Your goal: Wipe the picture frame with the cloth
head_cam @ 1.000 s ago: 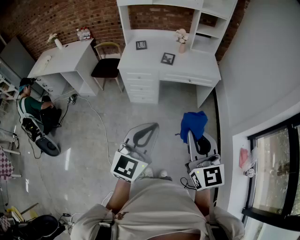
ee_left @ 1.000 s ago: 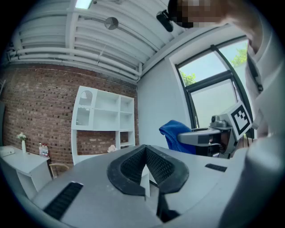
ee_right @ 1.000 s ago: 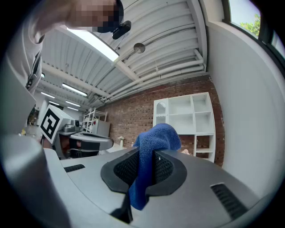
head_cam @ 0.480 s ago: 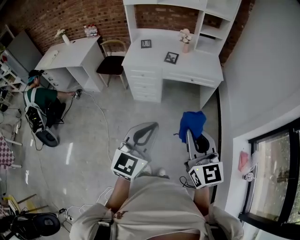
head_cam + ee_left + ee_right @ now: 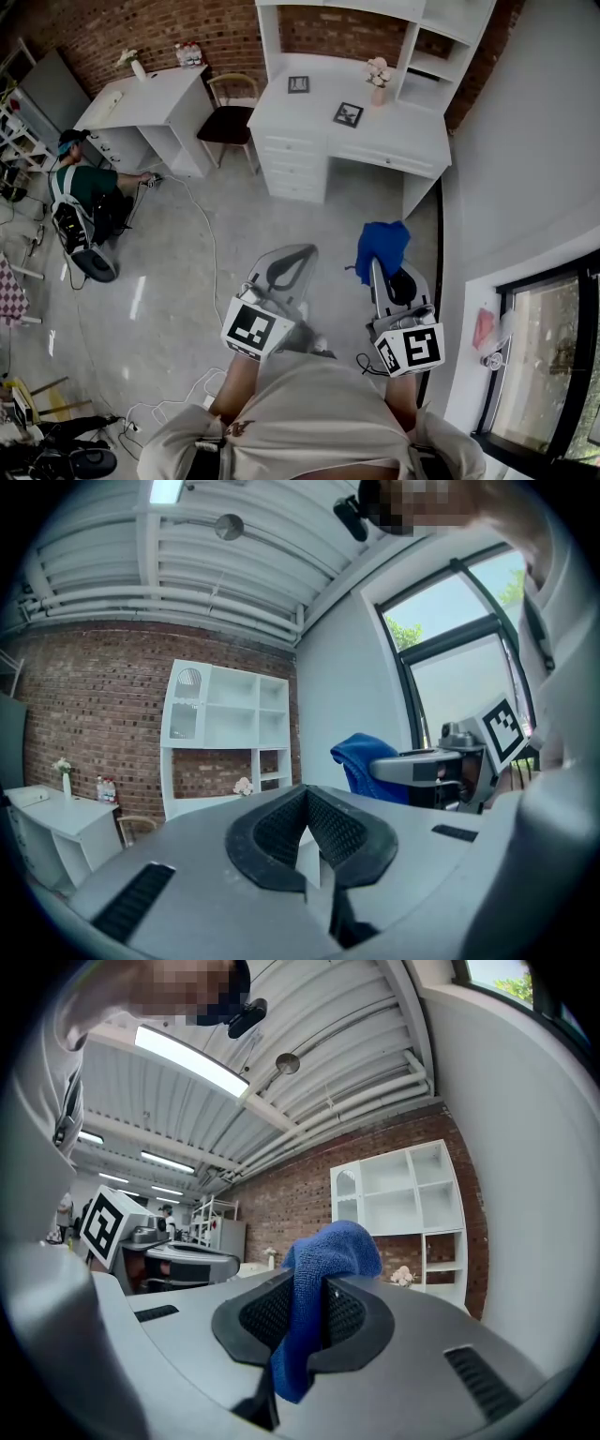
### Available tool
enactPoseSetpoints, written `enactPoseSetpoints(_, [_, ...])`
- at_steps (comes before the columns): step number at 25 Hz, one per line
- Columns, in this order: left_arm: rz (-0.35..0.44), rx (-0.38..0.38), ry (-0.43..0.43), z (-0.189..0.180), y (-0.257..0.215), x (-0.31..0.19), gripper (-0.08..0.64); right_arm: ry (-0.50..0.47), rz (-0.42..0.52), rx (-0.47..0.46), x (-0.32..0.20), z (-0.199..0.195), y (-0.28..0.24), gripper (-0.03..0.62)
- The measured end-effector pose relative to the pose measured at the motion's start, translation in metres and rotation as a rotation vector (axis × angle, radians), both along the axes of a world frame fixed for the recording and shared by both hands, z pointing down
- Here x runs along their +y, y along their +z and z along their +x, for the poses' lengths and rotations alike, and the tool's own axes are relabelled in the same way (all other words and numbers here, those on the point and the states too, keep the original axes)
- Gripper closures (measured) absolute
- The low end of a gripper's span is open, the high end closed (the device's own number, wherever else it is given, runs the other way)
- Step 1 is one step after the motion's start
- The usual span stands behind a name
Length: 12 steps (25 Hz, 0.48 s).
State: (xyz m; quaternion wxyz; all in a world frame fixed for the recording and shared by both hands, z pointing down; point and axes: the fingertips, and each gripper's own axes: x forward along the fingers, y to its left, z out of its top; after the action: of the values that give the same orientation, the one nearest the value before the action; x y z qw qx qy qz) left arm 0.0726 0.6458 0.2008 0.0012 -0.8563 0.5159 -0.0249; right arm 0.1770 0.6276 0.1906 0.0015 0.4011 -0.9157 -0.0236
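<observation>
Two small dark picture frames lie on the white desk [image 5: 394,141] far ahead: one [image 5: 298,84] near the back, one [image 5: 348,114] nearer the middle. My right gripper [image 5: 378,274] is shut on a blue cloth [image 5: 380,247], which bunches up above its jaws [image 5: 319,1279]. My left gripper [image 5: 281,272] is shut with nothing between its fingers [image 5: 309,803]. Both grippers are held close to my body over the floor, well short of the desk. In the left gripper view the cloth [image 5: 361,761] shows off to the right.
A flower vase [image 5: 379,73] stands on the desk under a white shelf unit [image 5: 427,37]. A chair [image 5: 232,120] and a second white desk [image 5: 141,103] are to the left. A person [image 5: 80,202] sits on the floor at left, with a cable [image 5: 204,246] trailing. A window [image 5: 544,356] is at right.
The head view has shifted, so the desk and the seated person now sit further right and lower. Both grippers have stayed in place, the cloth still in the right one.
</observation>
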Motion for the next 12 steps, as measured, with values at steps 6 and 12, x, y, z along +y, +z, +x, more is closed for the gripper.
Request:
enactPoseSetpoints(6, [0.001, 0.013, 0.008, -0.006, 0.004, -0.022, 0.560, 0.005, -0.008, 0.015, -0.022, -0.008, 0.007, 0.558])
enactPoseSetpoints(12, [0.000, 0.009, 0.026, -0.023, 0.006, -0.058, 0.560, 0.014, -0.009, 0.029, -0.057, -0.027, 0.010, 0.558])
